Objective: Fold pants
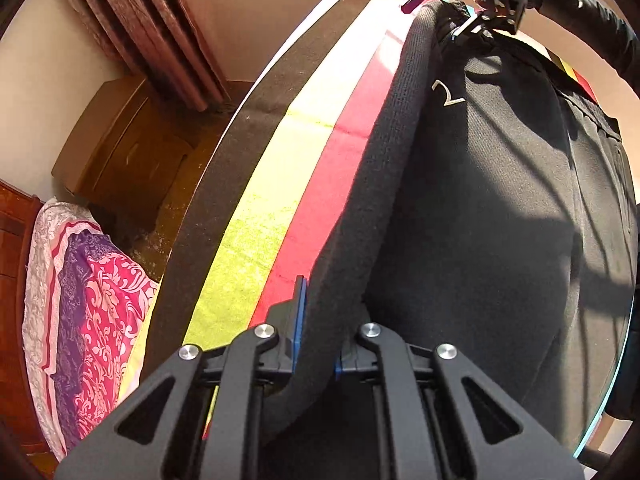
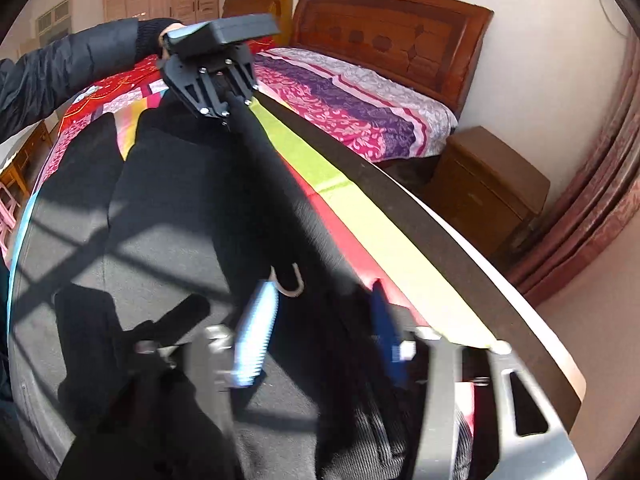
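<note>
While the bed [image 1: 92, 280] and nightstand [image 1: 116, 152] sat far left, left gripper [image 1: 316, 344] clamped the black pants' [image 1: 500, 200] waistband over the striped sheet [image 1: 256, 240]; right gripper [image 1: 448, 12] pinched its far end.

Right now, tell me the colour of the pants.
Black pants, clearest in the left wrist view.
</note>
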`<state>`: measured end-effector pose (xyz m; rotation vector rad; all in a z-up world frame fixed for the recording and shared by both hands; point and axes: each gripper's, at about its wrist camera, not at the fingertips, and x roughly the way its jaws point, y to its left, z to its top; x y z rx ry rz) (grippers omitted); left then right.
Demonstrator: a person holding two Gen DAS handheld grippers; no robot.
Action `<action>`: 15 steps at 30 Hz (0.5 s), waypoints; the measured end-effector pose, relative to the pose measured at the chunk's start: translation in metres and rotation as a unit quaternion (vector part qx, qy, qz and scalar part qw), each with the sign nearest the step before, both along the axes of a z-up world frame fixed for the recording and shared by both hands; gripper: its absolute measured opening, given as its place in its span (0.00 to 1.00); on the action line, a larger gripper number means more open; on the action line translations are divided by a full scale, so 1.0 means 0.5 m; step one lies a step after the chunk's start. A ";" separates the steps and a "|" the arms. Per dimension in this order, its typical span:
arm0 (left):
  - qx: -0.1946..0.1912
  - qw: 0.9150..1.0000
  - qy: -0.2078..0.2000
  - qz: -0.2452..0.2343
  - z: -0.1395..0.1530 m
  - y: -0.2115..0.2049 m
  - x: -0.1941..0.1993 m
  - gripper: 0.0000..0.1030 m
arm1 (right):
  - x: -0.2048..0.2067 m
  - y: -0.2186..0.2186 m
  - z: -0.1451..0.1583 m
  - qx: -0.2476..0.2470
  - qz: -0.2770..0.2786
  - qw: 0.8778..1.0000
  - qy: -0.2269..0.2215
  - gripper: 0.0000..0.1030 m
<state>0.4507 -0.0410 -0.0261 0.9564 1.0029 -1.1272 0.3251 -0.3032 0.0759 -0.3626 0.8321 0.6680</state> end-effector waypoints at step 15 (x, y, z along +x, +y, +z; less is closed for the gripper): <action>-0.032 0.985 -0.160 0.061 0.144 0.055 -0.160 0.10 | 0.011 -0.103 -0.055 0.002 -0.036 0.997 0.069 0.14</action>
